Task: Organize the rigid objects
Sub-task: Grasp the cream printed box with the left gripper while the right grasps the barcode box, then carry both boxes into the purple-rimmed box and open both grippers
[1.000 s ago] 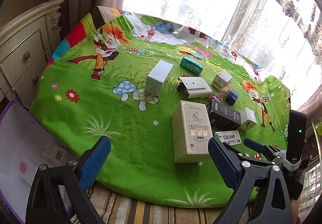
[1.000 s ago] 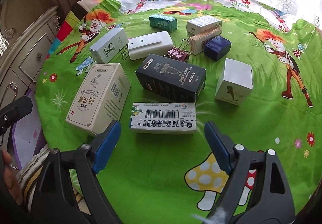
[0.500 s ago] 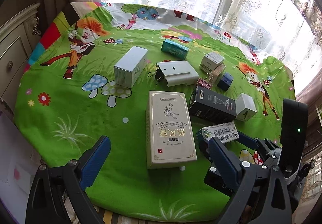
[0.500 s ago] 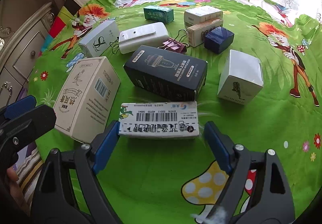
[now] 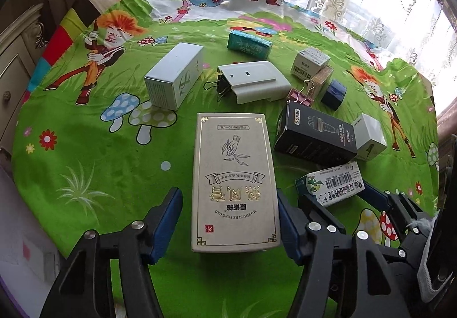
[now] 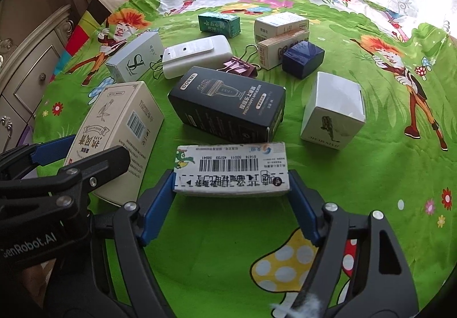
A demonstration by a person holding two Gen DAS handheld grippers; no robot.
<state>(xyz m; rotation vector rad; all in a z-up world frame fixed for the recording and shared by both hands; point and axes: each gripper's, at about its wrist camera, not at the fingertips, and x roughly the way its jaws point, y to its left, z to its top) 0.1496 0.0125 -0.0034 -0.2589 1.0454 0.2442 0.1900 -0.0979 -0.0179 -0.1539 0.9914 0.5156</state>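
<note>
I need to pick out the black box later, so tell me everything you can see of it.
The black box is a long, rigid carton, matte black as it looks, printed DORMI with a pale drawing and light lettering on its top face. It lies flat on the green cartoon cloth, closed, angled across the middle of the group. A pink binder clip sits at its far edge and the white barcode box just in front; contact cannot be told. No gripper touches it.

free: bare cloth left | blocked: black box crowds barcode box, possibly touching
</note>
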